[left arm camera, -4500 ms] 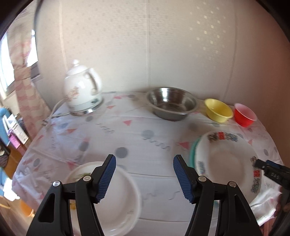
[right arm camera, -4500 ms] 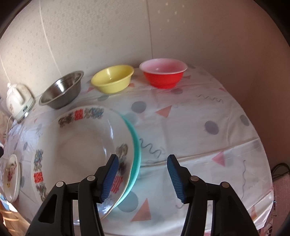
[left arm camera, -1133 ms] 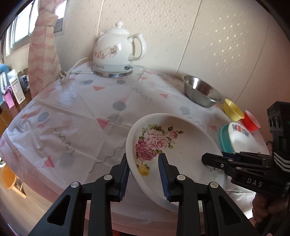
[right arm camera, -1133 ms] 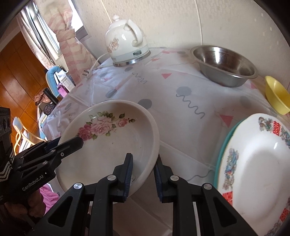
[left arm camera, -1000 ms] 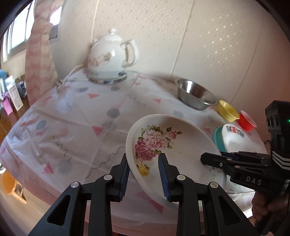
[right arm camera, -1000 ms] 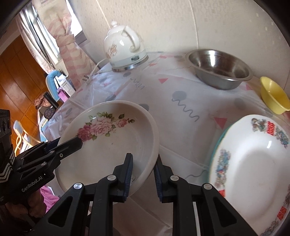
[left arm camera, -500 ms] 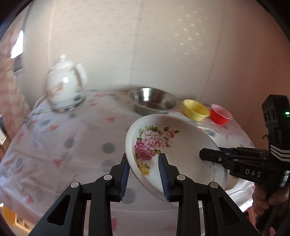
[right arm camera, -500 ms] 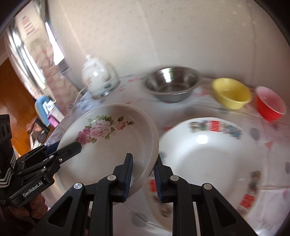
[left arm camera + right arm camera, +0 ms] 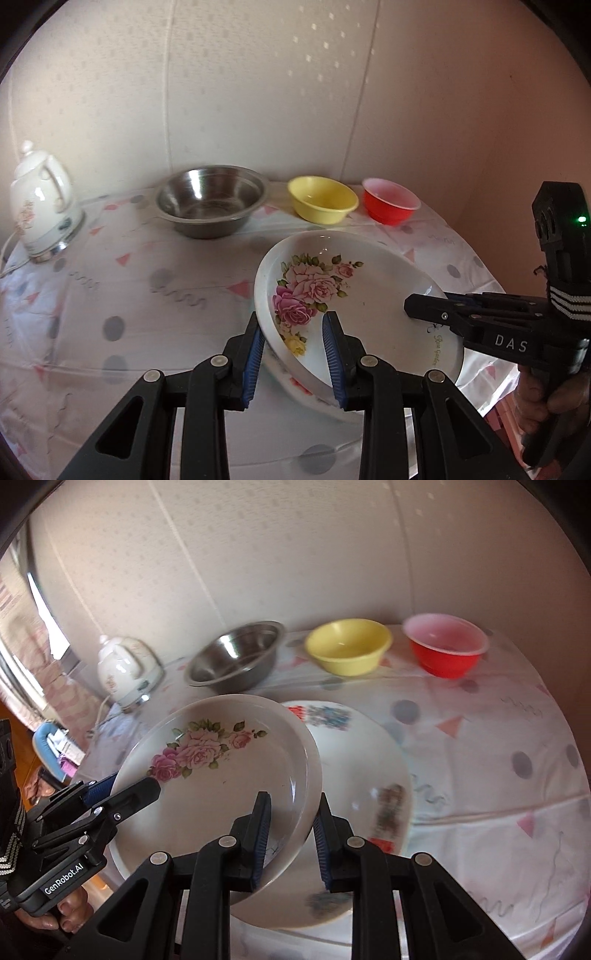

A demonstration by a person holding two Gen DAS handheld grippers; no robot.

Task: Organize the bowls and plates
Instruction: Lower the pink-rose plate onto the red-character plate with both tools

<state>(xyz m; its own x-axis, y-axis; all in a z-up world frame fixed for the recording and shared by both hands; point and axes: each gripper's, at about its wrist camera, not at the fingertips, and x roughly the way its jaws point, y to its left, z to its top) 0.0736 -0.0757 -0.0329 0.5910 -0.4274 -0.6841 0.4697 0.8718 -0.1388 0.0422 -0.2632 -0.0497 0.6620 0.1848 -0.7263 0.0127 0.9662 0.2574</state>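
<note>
A white deep plate with pink roses point(image 9: 354, 295) point(image 9: 221, 771) is held tilted in the air by both grippers. My left gripper point(image 9: 293, 350) is shut on its left rim; it also shows in the right wrist view point(image 9: 122, 794). My right gripper point(image 9: 290, 834) is shut on its right rim; it also shows in the left wrist view point(image 9: 436, 306). The rose plate hangs over the left part of a larger white plate with red and blue patterns point(image 9: 365, 768) lying on the table. Whether they touch I cannot tell.
Along the wall stand a steel bowl point(image 9: 210, 205) point(image 9: 234, 661), a yellow bowl point(image 9: 322, 199) point(image 9: 349, 646) and a red bowl point(image 9: 390, 201) point(image 9: 445, 650). A white kettle point(image 9: 38, 208) point(image 9: 127, 670) sits at the far left. The patterned tablecloth point(image 9: 129, 295) covers the table.
Both grippers have carried the rose plate to the right, from the table's left front to above the patterned plate. Both grips stay shut on it.
</note>
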